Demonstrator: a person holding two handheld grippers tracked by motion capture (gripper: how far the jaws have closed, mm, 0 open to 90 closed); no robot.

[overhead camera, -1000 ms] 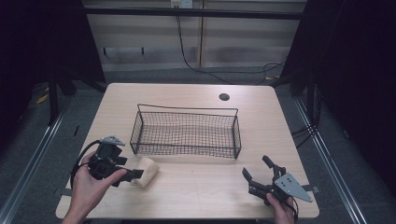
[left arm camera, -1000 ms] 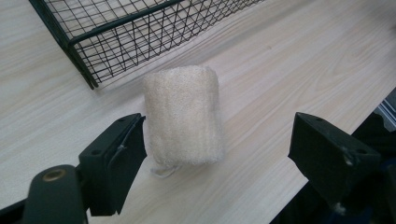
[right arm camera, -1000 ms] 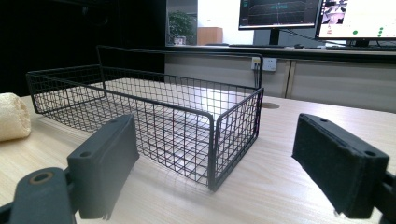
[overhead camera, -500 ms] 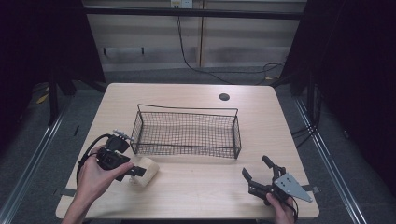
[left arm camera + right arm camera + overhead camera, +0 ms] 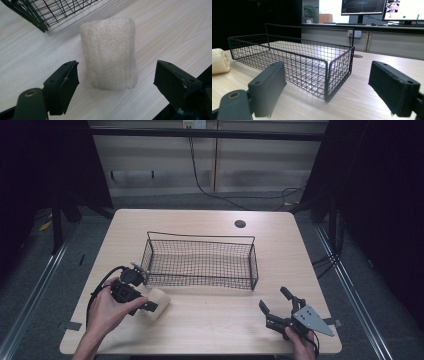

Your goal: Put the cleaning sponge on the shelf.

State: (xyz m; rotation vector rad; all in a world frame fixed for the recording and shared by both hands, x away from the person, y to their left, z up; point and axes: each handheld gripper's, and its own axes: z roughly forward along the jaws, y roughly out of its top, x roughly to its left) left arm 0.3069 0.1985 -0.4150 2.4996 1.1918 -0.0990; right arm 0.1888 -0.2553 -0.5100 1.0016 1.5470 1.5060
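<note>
Since a second ago, the left gripper (image 5: 150, 306) has shifted up and toward the basket, with the person's left hand (image 5: 107, 312) turned so the tool now points at the pale loofah roll (image 5: 156, 302) from the basket side. Its jaws stand wide apart, one on each side of the roll; in the left gripper view the roll (image 5: 109, 53) lies on its side on the wood between the two black pads, with a clear gap at each pad, so nothing is clamped. On the near right corner of the table (image 5: 210, 330) the right gripper (image 5: 277, 307) has not moved; it rests in the person's right hand (image 5: 302, 346) with its jaws spread wide and nothing between them, the grey plate on top. Beyond both tools, in the middle of the table, stands the black wire basket (image 5: 200, 262), empty, its near left corner just beside the left gripper. Farther back a dark round hole (image 5: 240, 224) sits in the tabletop. Behind the table, cables hang along the wall
</note>
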